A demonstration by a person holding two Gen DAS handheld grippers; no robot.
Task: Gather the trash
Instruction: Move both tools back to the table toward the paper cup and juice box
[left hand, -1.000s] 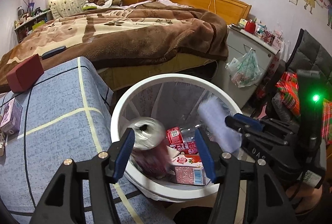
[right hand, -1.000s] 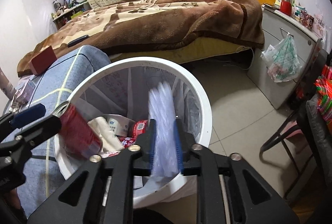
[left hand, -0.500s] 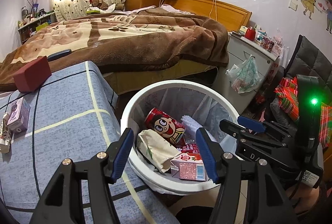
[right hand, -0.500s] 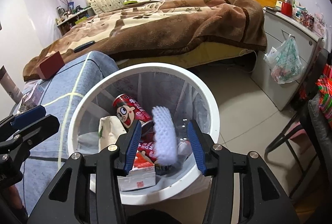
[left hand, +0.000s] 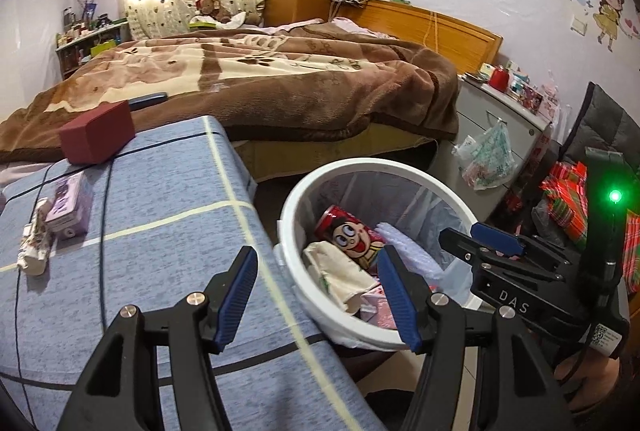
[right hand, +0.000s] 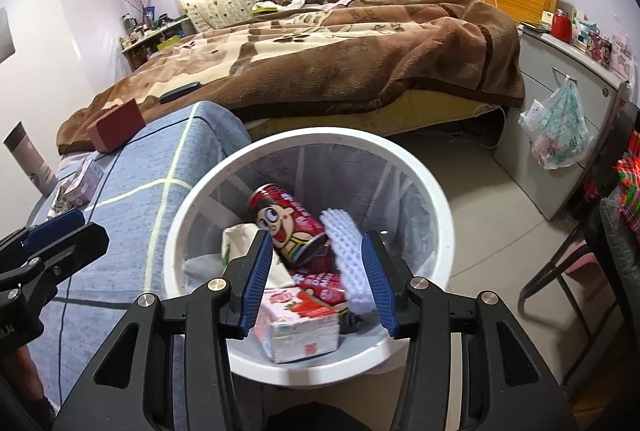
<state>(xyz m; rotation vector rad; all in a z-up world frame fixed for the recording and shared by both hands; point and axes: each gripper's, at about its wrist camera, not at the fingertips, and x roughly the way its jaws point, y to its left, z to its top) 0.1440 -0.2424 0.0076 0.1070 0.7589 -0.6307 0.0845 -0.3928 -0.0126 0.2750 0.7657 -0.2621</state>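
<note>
A white trash bin [left hand: 404, 167] [right hand: 436, 207] stands on the floor beside a blue-covered table [left hand: 160, 207]. In it lie a red cartoon can [left hand: 352, 235] [right hand: 288, 223], a bubble-wrap piece [right hand: 346, 263], a crumpled paper bag [left hand: 336, 267] and a pink milk carton [right hand: 300, 327]. My left gripper [left hand: 316, 295] is open and empty over the table edge by the bin. My right gripper [right hand: 316, 279] is open and empty above the bin. On the table lie a crumpled wrapper [left hand: 34, 247] and a small purple carton [left hand: 70, 203].
A dark red box [left hand: 98, 131] [right hand: 116, 125] sits at the table's far end, with black cables across the cloth. A bed with a brown blanket [left hand: 260, 79] is behind. A grey cabinet with a hanging plastic bag [right hand: 560, 127] and a chair [right hand: 600, 251] stand to the right.
Both grippers opened: the red can dropped from the left and the bubble wrap from the right into the bin. The left gripper has since drawn back left over the table.
</note>
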